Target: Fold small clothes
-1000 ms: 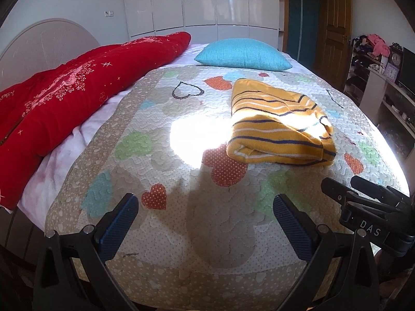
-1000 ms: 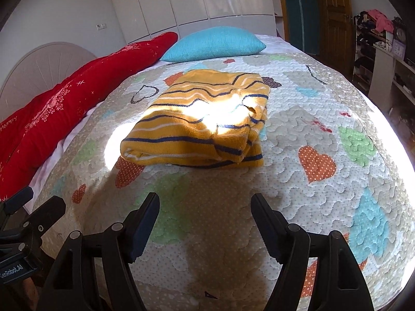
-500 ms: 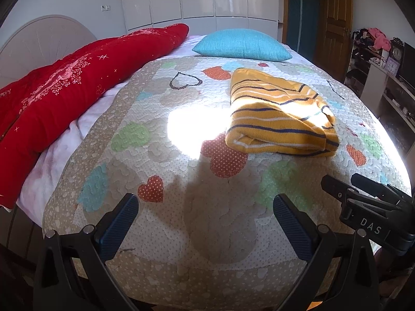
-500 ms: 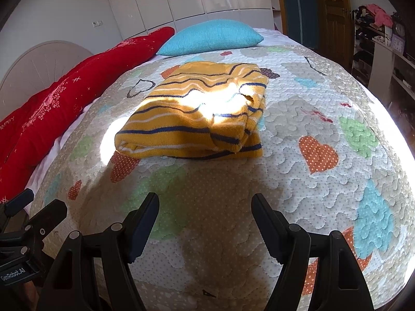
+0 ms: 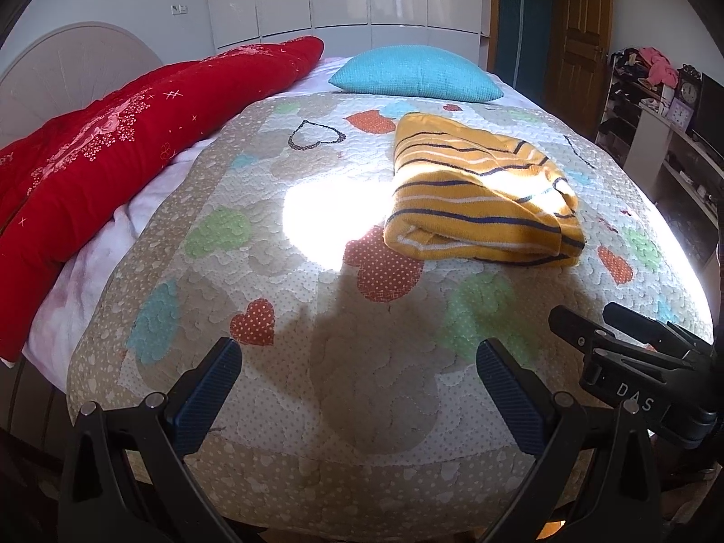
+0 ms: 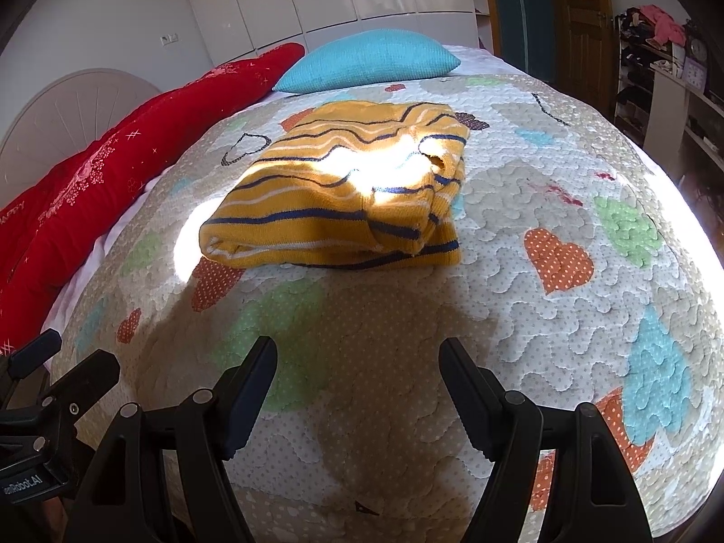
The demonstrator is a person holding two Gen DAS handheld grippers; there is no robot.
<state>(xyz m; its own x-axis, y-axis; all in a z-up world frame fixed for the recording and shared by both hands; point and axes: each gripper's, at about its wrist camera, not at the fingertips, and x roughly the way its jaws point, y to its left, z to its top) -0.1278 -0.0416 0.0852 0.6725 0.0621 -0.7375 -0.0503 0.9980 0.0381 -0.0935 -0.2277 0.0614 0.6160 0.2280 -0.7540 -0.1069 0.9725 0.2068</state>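
A yellow sweater with dark blue and white stripes (image 5: 484, 194) lies folded in a thick rectangle on the heart-patterned quilt (image 5: 316, 362); it also shows in the right wrist view (image 6: 344, 190). My left gripper (image 5: 357, 380) is open and empty, held above the near end of the bed, well short of the sweater. My right gripper (image 6: 357, 375) is open and empty too, also short of the sweater. Each gripper shows at the edge of the other's view.
A red duvet (image 5: 113, 154) lies along the left side of the bed. A turquoise pillow (image 5: 416, 74) sits at the head. Shelves with clutter (image 5: 651, 104) and a wooden door (image 5: 583, 36) stand to the right. White wardrobes line the back wall.
Both grippers have drawn back from the sweater toward the near end of the bed and risen slightly. The sweater has not moved. Both stay open.
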